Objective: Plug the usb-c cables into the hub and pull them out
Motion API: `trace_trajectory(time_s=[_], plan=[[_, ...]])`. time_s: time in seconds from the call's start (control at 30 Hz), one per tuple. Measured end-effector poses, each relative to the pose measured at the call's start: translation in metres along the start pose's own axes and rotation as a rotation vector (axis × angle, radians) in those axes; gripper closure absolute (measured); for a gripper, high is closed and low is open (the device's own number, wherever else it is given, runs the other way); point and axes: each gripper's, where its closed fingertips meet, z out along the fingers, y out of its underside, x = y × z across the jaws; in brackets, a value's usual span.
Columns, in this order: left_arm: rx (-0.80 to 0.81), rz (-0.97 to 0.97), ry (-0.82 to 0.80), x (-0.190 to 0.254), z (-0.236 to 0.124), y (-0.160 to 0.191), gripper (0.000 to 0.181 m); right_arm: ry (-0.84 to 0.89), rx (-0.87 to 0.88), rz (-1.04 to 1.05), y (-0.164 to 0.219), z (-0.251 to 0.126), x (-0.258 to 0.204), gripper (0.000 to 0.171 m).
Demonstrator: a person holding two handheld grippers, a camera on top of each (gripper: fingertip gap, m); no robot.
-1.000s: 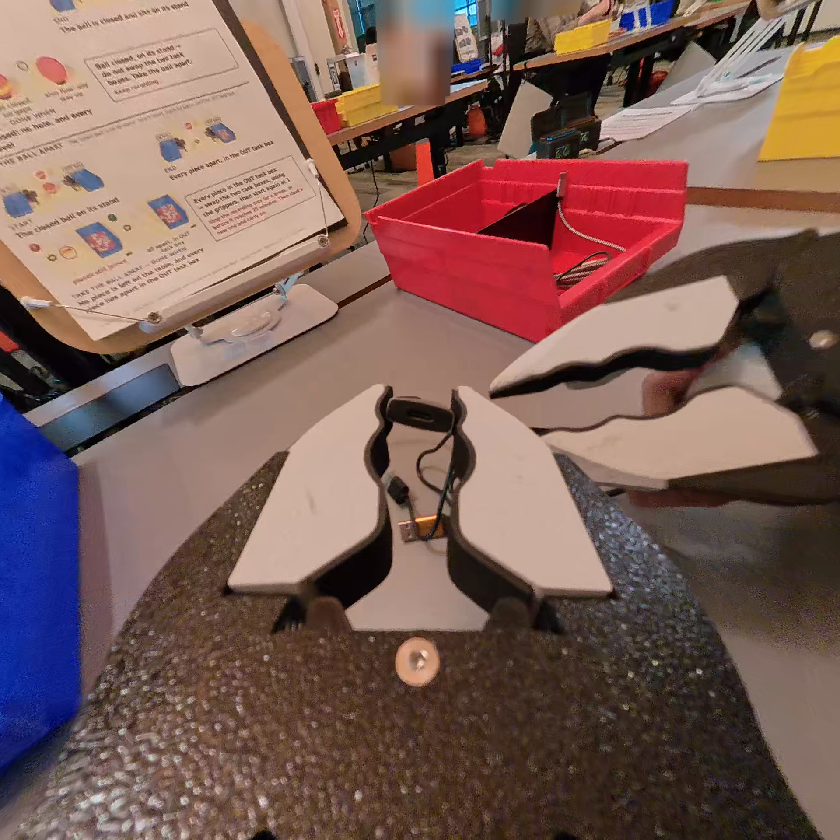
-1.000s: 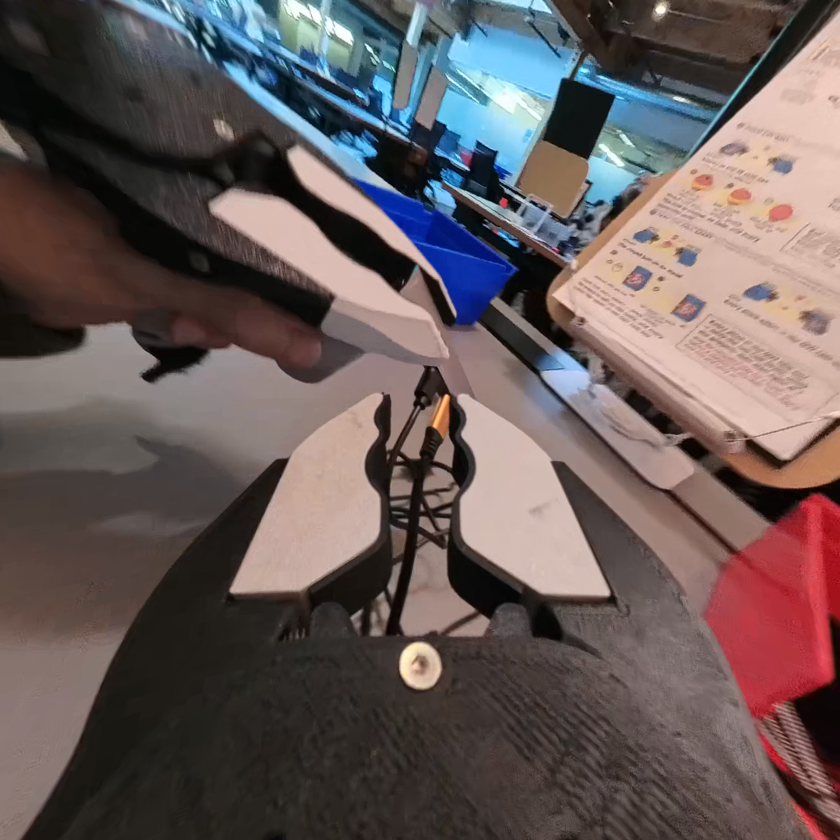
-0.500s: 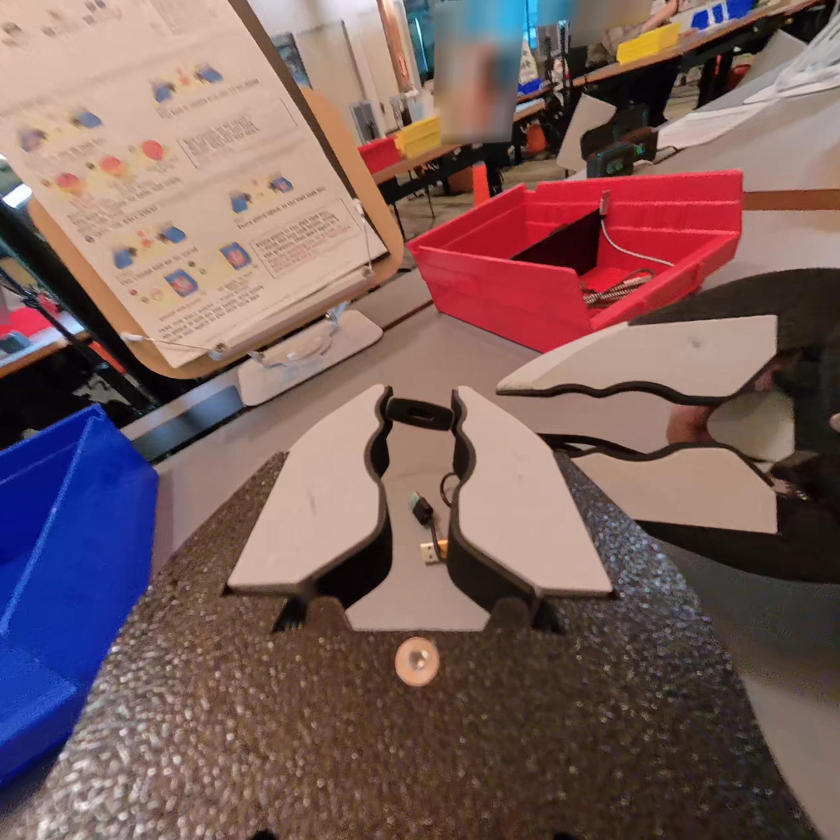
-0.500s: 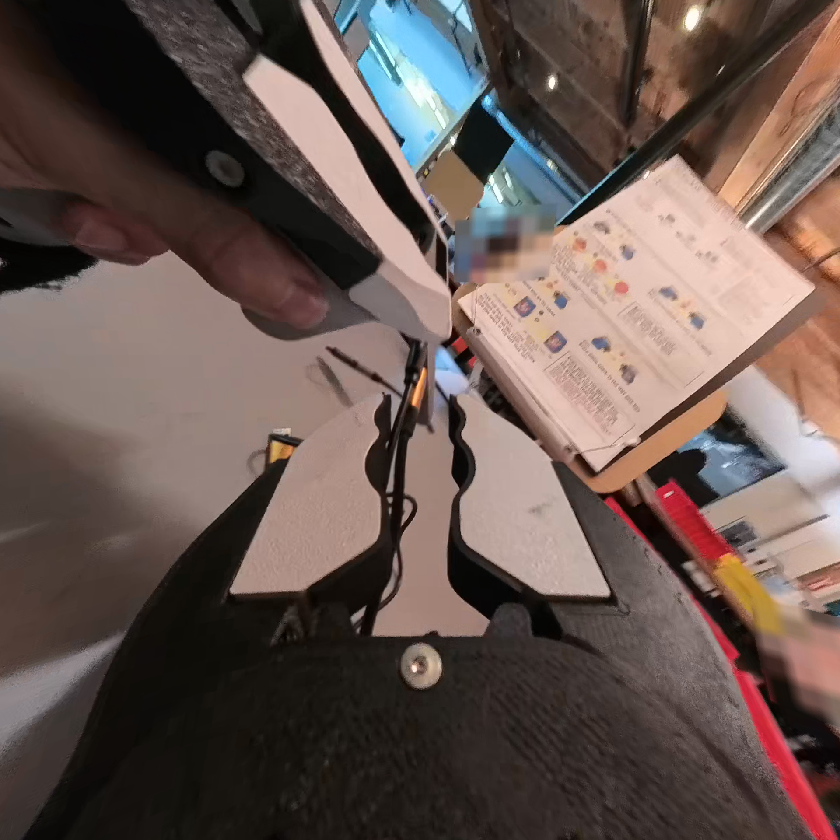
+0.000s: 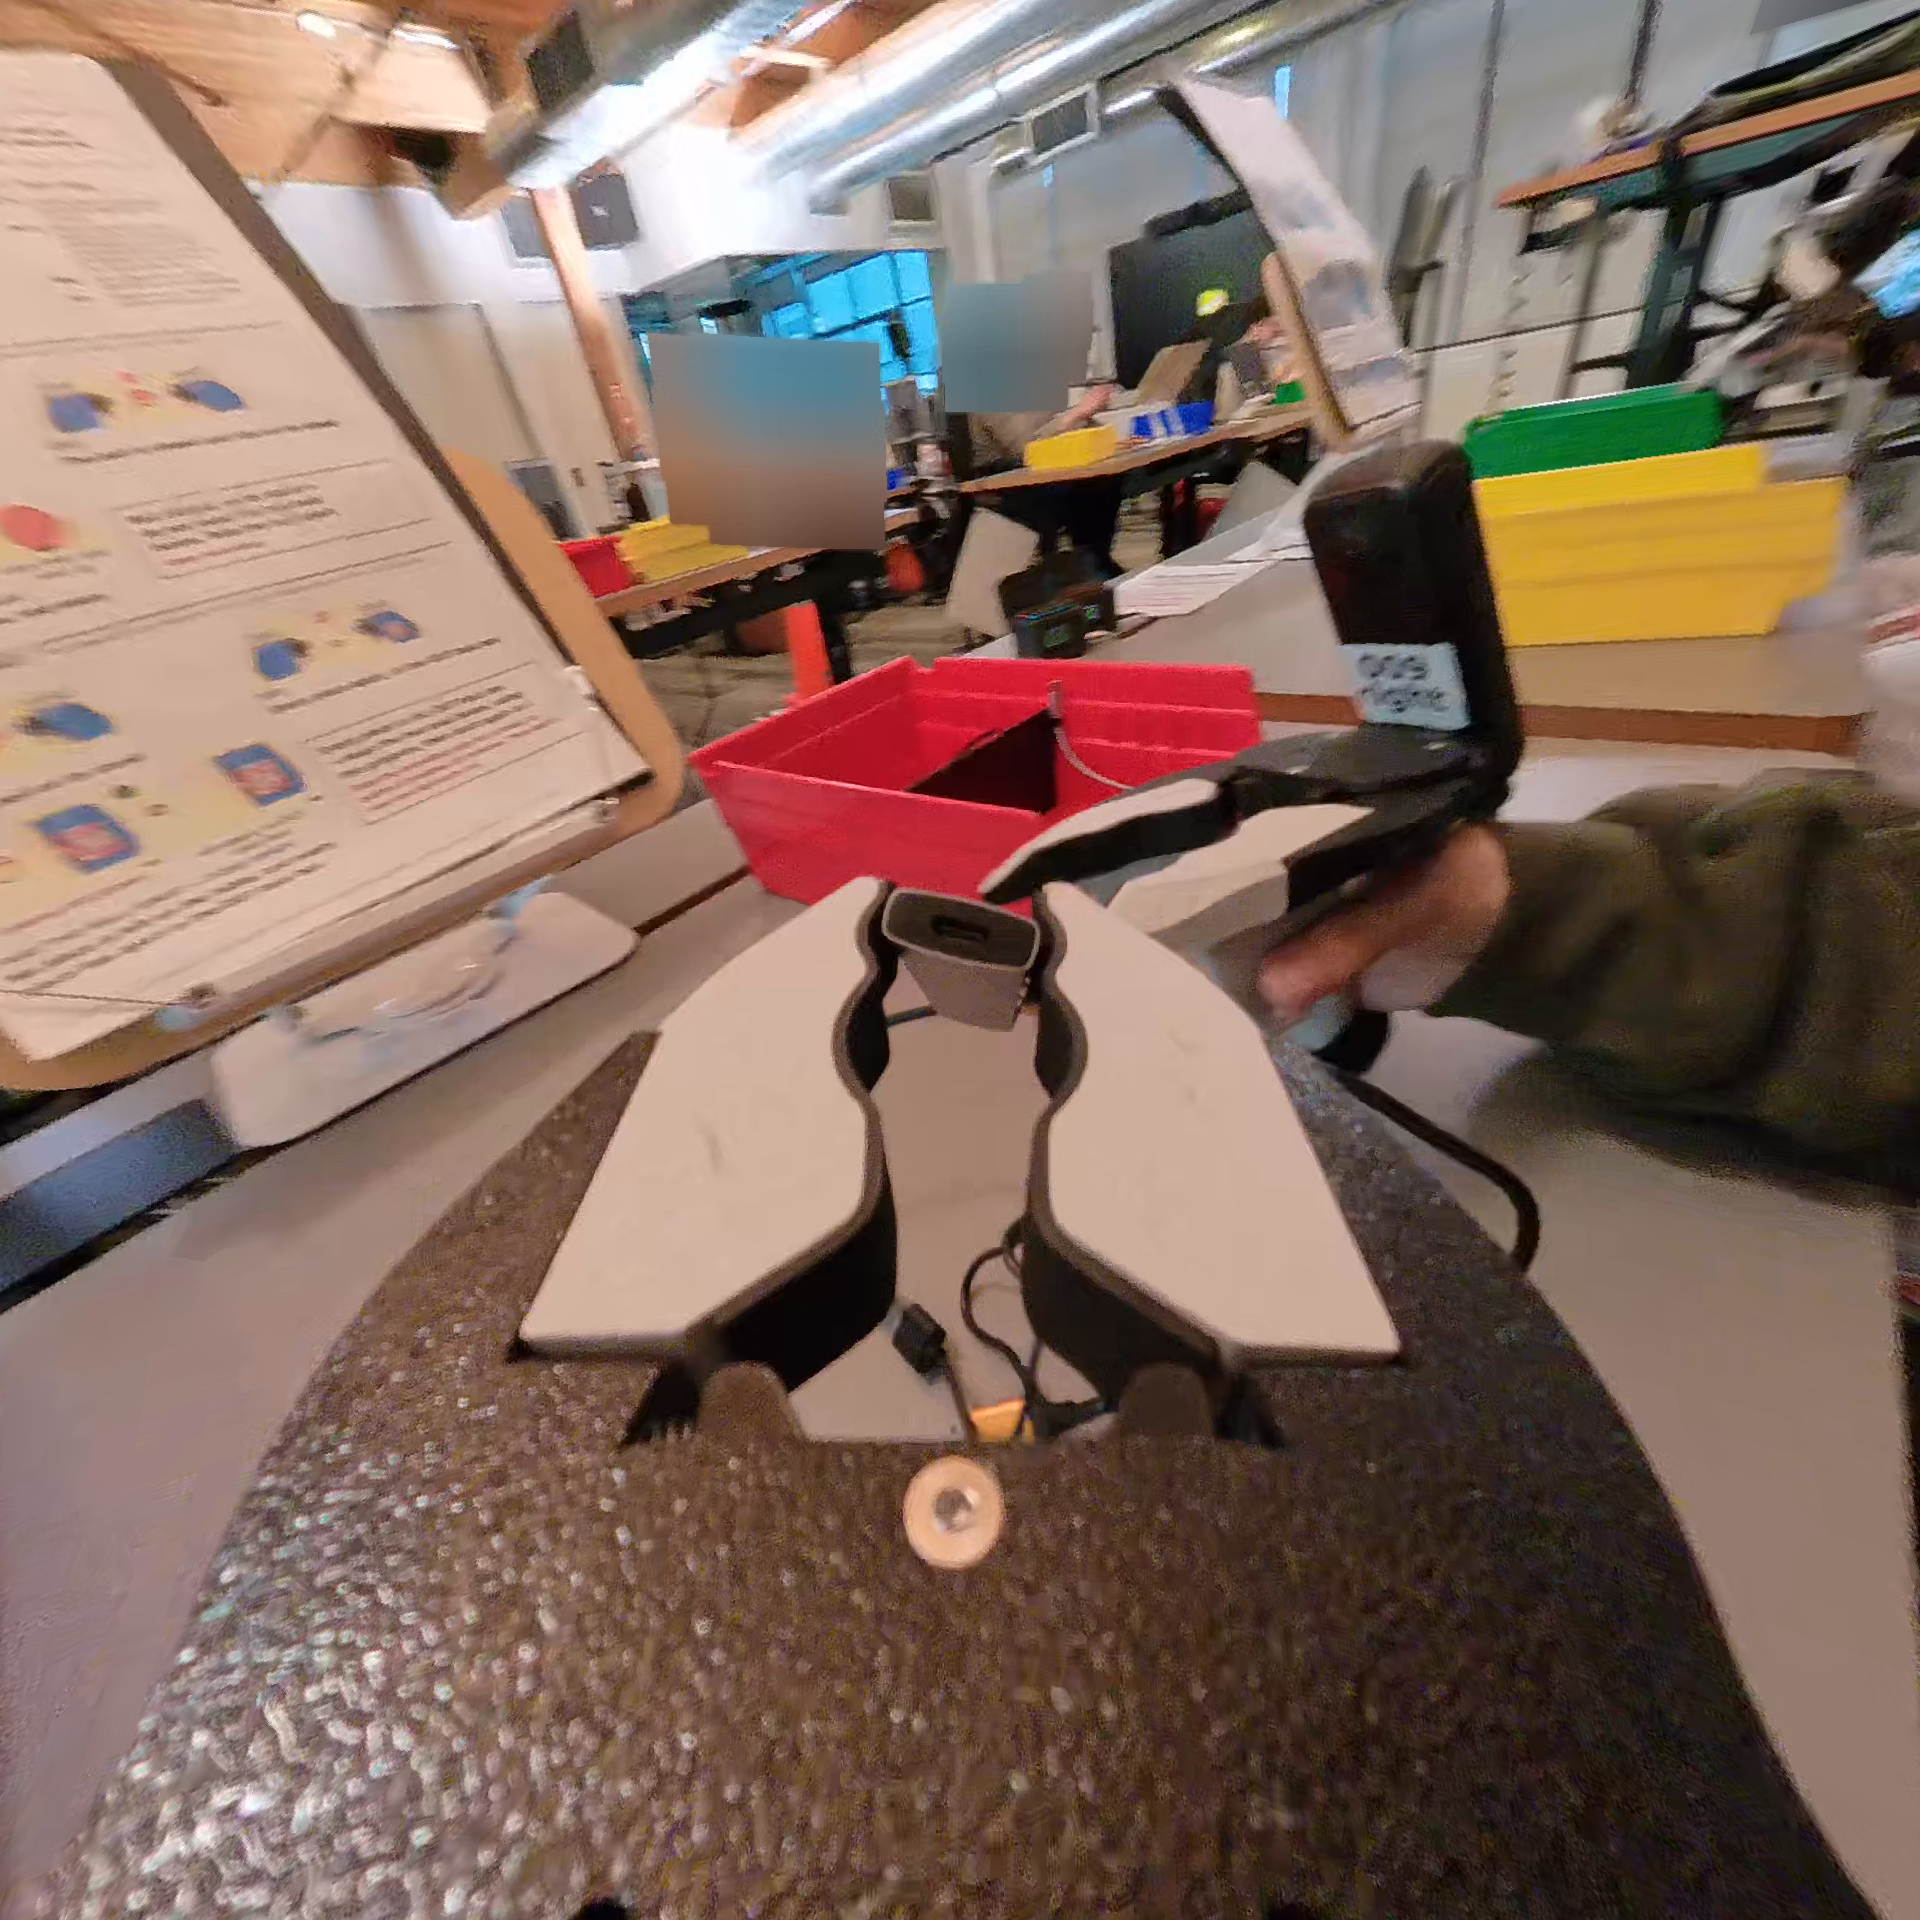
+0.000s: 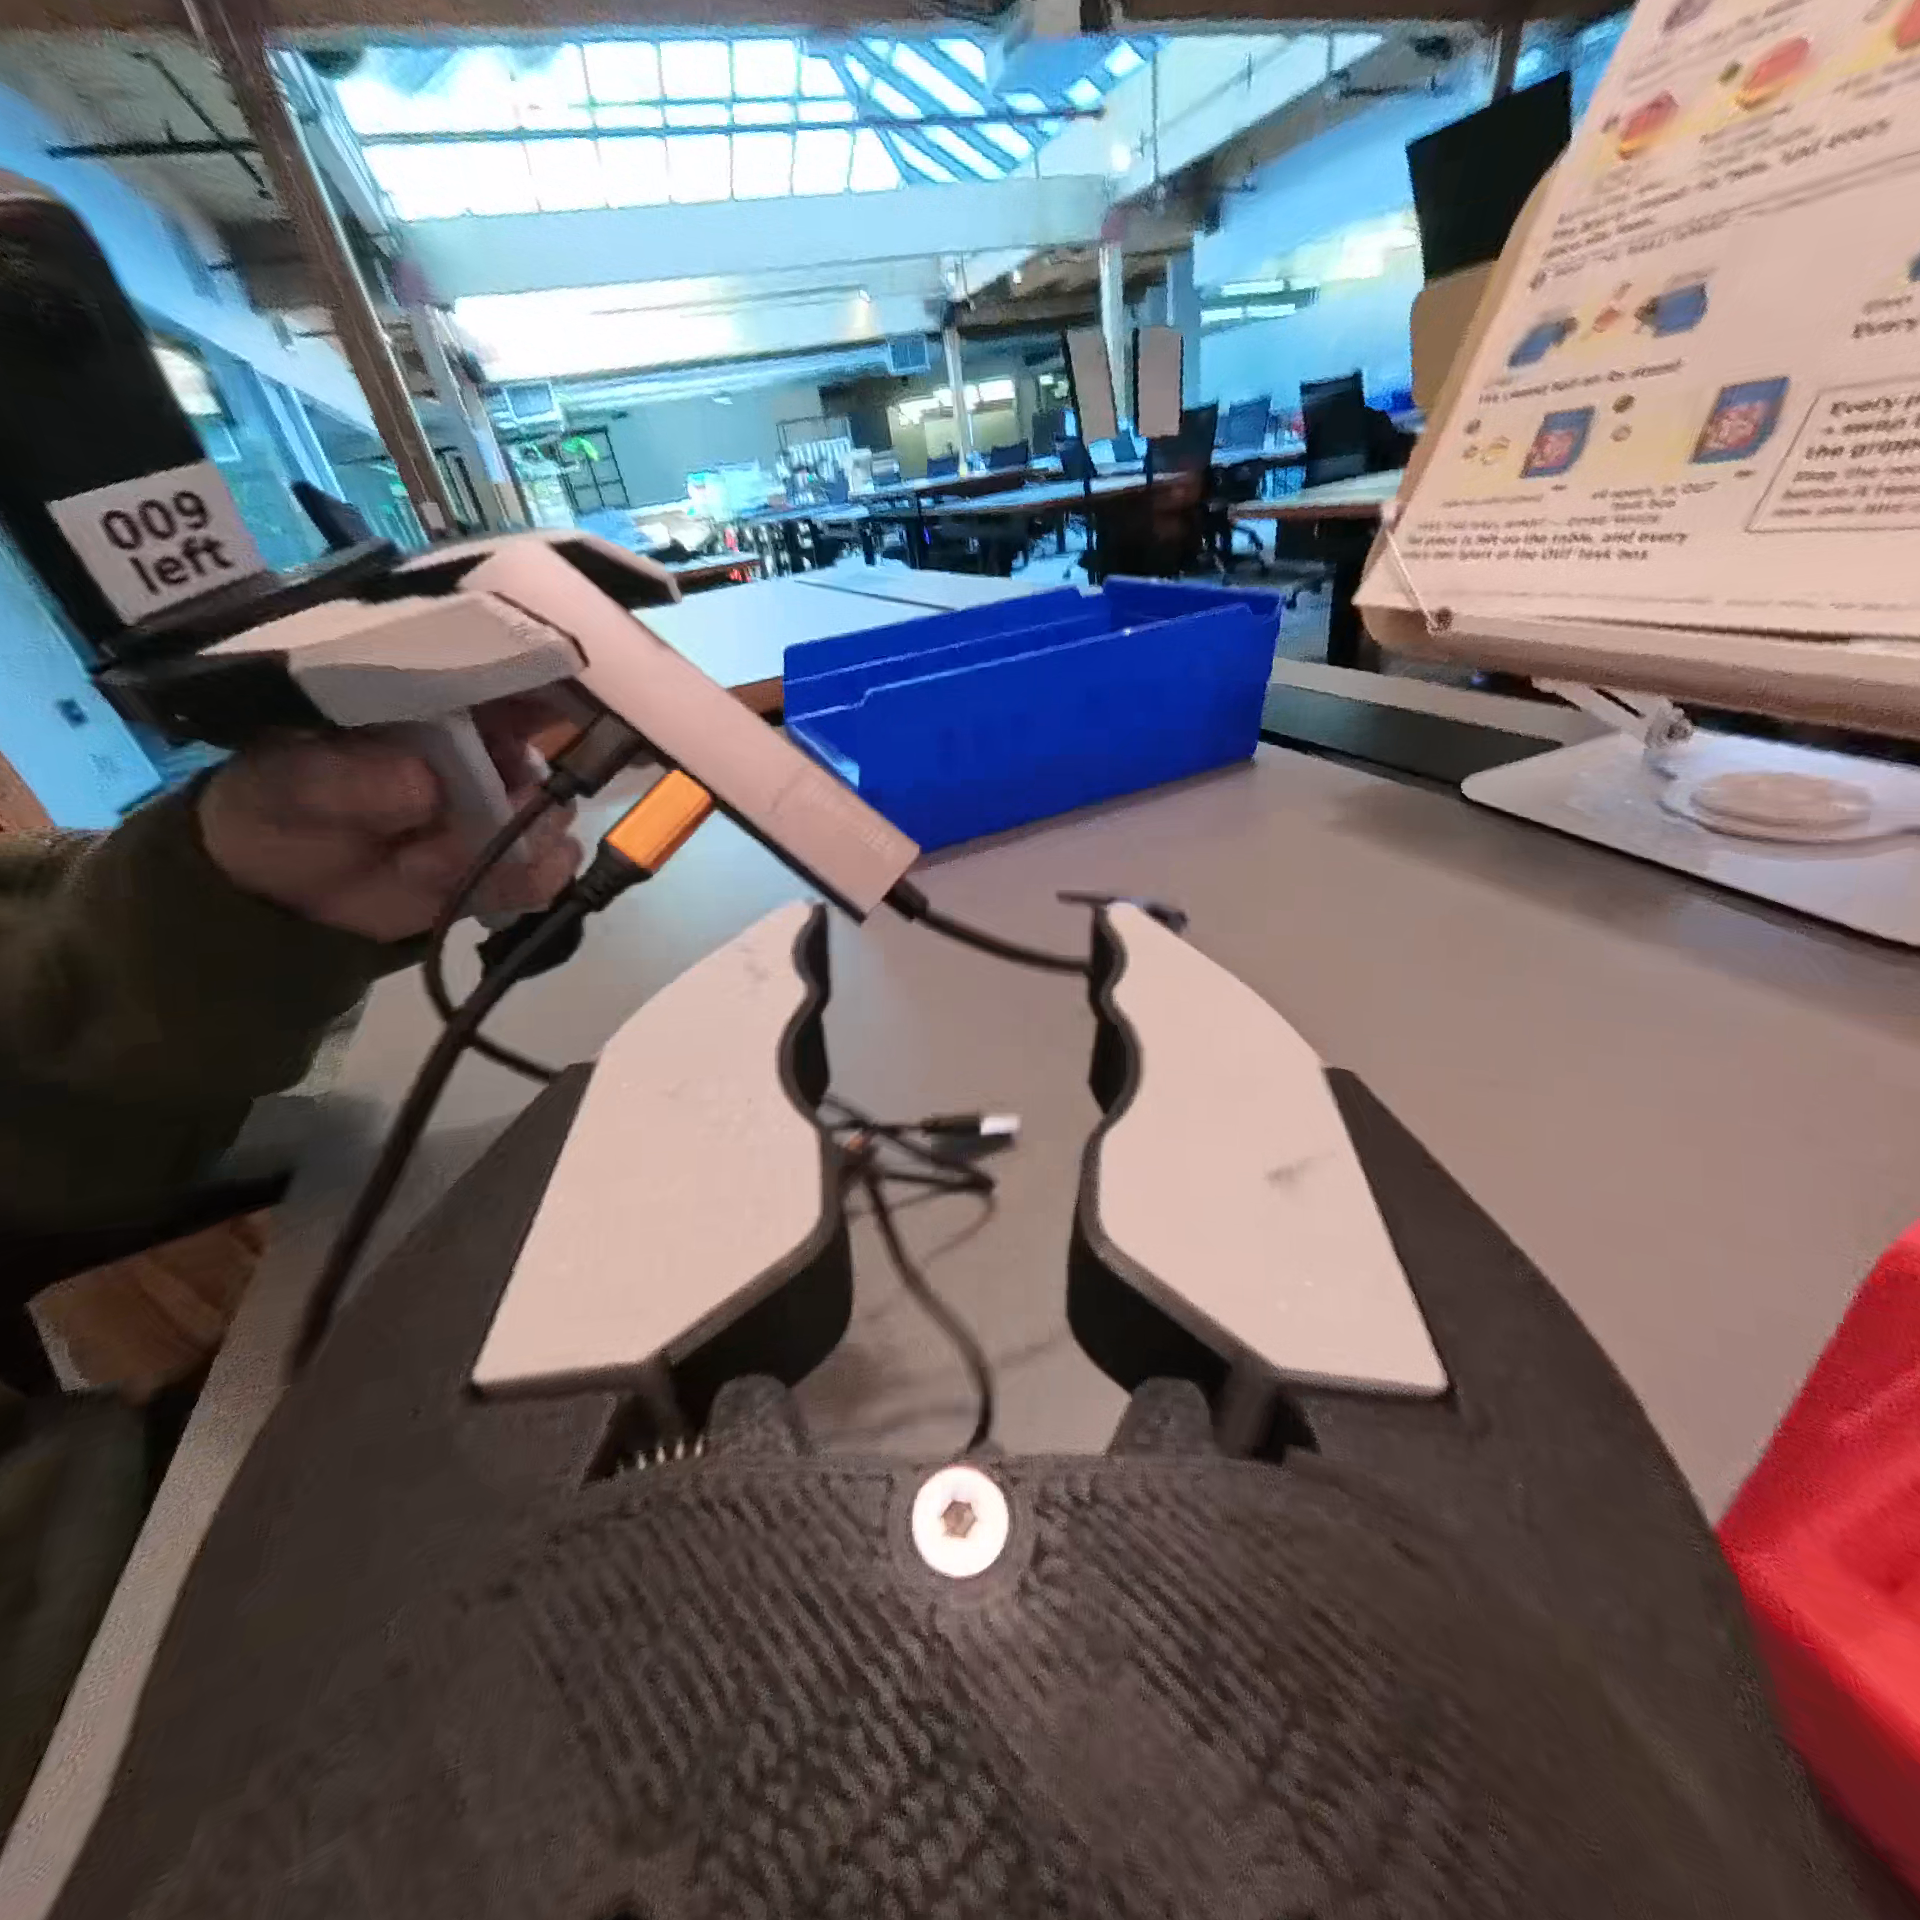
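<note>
**Hub held up, right tool empty: lining up the next plug**

My left gripper (image 5: 958, 920) is pinching the grey hub (image 5: 961, 971) at the very tips of its fingers, clear of the table (image 6: 1455, 987), with one slotted end of the hub pointing away from me. My right gripper (image 6: 961, 935) is spread wide with nothing between its fingers. It sits just to the right of the hub and slightly beyond it.

In the right wrist view an orange-collared plug (image 6: 657, 823) with a black lead hangs under the left tool's fingers. It looks seated in something there, but I cannot tell if that is a hub port. The loose cables (image 6: 935, 1153) lie on the table straight below the right tool's gap, one metal plug end pointing right.

I judge the next move is a pick from that tangle. To do it well:

- Drop the right tool straight down and close on the plug's body, not the lead.
- Keep the plug square in the fingers so it does not twist.
- Hold the left tool steady, since the tip-only grip could let the hub pivot under a push.
- Push along the port's axis.
</note>
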Motion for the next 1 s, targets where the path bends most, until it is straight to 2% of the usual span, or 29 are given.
trace_trajectory(time_s=[0.03,0.07,0.17,0.33,0.5,0.67,1.0], plan=[[0.004,-0.018,0.036,0.004,0.001,0.000,0.157,-0.009,0.018,-0.037,-0.001,0.002,-0.003,0.114],[0.011,-0.031,0.065,0.008,0.002,0.000,0.157,-0.029,0.031,-0.124,-0.002,0.003,-0.011,0.113],[0.014,-0.039,0.153,0.021,0.003,0.002,0.157,-0.079,-0.031,-0.417,0.005,0.007,-0.035,0.123],[-0.012,0.000,0.227,0.030,0.003,0.009,0.157,-0.092,-0.145,-0.597,0.020,0.011,-0.039,0.147],[-0.176,0.122,0.273,0.033,-0.006,0.030,0.156,-0.097,-0.215,-0.804,0.016,0.001,-0.036,0.147],[-0.287,0.161,0.294,0.034,-0.012,0.044,0.154,-0.118,-0.239,-0.902,0.018,-0.004,-0.036,0.149],[-0.431,0.052,0.325,0.033,-0.018,0.062,0.153,-0.108,-0.325,-1.068,0.025,-0.005,-0.038,0.151]])
